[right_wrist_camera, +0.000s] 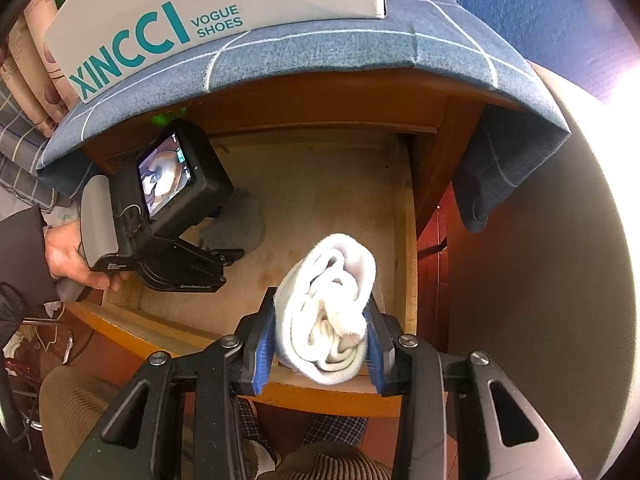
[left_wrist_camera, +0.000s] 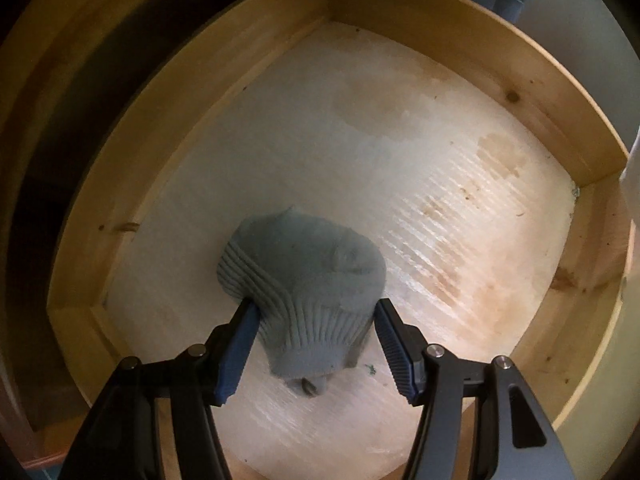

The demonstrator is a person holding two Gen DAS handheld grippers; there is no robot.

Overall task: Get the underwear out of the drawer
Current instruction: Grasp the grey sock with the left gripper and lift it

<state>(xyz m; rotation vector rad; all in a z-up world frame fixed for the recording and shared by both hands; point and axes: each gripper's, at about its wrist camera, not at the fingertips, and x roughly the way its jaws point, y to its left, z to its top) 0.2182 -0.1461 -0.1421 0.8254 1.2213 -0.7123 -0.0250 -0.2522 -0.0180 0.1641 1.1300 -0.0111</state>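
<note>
Pale wooden drawer [left_wrist_camera: 516, 80] fills the left wrist view, stained bare floor, low plank walls all round. On that floor lies a grey ribbed knit bundle [left_wrist_camera: 304, 280], rolled up, long axis running from upper left to lower right of frame w/ the ribbed cuff end toward the camera. Left gripper [left_wrist_camera: 316, 308] points steeply down over it, blue-padded jaws wide, one fingertip either side of the bundle's near end; pads look right at the fabric edges but not squeezing it.

Over to the right wrist view: same drawer [right_wrist_camera: 408, 240] pulled out from an orange-brown wooden cabinet [right_wrist_camera: 440, 152], blue checked cloth [right_wrist_camera: 360, 48] draped on top, white shoebox w/ teal lettering [right_wrist_camera: 200, 12] sitting on the cloth. Right gripper [right_wrist_camera: 322, 340] is clamped on a white rolled fabric bundle [right_wrist_camera: 328, 308], jaws narrow, pads pressing both flanks. Bundle's long axis runs away from the camera along the fingers, folded open end facing us, far rounded end poking past the fingertips, above the drawer's front right part. Left gripper's black camera body [right_wrist_camera: 168, 184] shows at left, a hand [right_wrist_camera: 76, 260] round its grey handle, grey bundle [right_wrist_camera: 236, 220] just beyond it.
</note>
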